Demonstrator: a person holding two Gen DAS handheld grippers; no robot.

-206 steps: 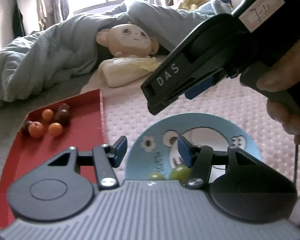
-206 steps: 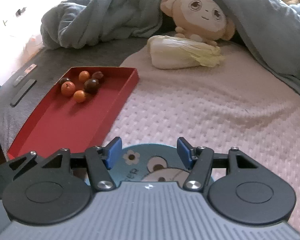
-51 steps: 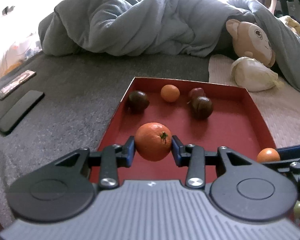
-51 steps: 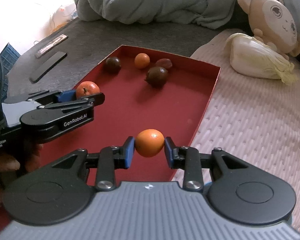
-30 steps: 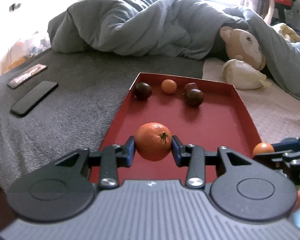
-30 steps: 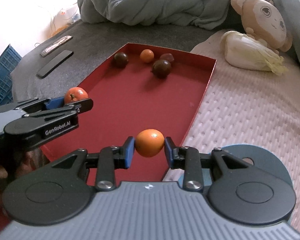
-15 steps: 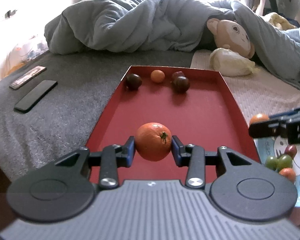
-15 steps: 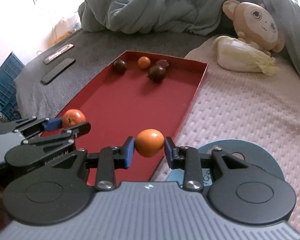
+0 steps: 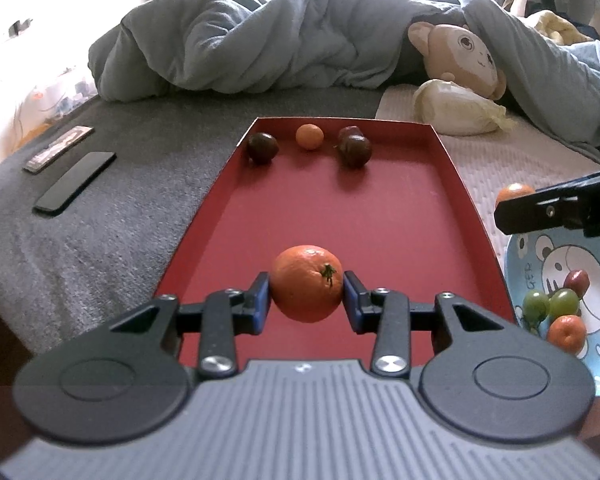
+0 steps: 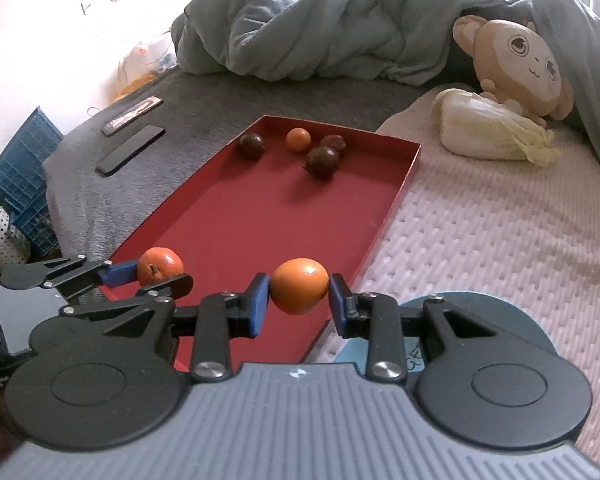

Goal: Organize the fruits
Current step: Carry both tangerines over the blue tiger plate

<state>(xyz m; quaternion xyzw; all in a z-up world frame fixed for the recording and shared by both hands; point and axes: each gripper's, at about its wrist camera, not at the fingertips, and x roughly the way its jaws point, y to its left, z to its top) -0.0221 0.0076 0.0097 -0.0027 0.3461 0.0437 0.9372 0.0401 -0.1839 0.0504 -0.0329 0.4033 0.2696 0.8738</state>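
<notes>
My left gripper (image 9: pixel 306 300) is shut on a large orange with a green stem (image 9: pixel 306 282), held over the near end of the red tray (image 9: pixel 380 216). A smaller orange (image 10: pixel 299 285) sits clamped in my right gripper (image 10: pixel 298 306), above the tray's right rim (image 10: pixel 384 224). At the tray's far end lie two dark round fruits (image 9: pixel 262 147), a small orange (image 9: pixel 309 136) and a reddish fruit. The blue cartoon plate (image 9: pixel 540 256) to the right holds green grapes (image 9: pixel 550 303), a red fruit and a small orange. In the right wrist view the left gripper (image 10: pixel 160 270) shows at lower left.
A grey-blue duvet (image 9: pixel 268 44), a plush monkey (image 9: pixel 464 56) and a cabbage (image 9: pixel 456 108) lie behind the tray. A black phone (image 9: pixel 74 182) and a flat remote-like thing (image 9: pixel 58 148) rest on the grey blanket at left. A blue crate (image 10: pixel 16 168) stands off the bed's left side.
Both grippers have drawn back from the tray's far end, each keeping its orange. The blue plate with its fruit has come into the left wrist view at the right.
</notes>
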